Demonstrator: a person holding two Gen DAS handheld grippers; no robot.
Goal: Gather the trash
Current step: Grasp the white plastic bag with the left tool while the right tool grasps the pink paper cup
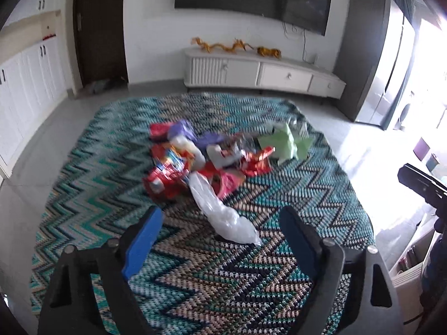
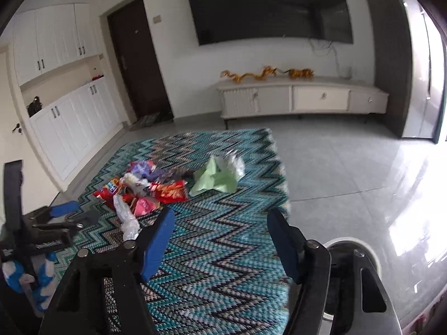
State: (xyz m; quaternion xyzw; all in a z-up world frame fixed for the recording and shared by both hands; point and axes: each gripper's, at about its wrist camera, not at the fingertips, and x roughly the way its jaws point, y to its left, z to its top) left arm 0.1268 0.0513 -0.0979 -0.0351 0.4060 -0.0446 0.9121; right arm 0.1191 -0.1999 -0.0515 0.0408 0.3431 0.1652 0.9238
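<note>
Clear crumpled bag [image 1: 223, 212] lengthwise toward left tool [image 1: 220, 229], jaws apart

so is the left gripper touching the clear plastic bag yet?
Apart. Left wrist view: left gripper open, clear plastic bag lies between the fingers with rug visible either side.

White walls, wall-mounted television [image 2: 268, 8], low white cabinet [image 2: 301, 97], grey tile floor [image 2: 349, 173].

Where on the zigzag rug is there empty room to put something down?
The rug is bare between the clear plastic bag and its right edge, in front of the green bag. It is crowded at the wrapper pile, left of the green bag.
</note>
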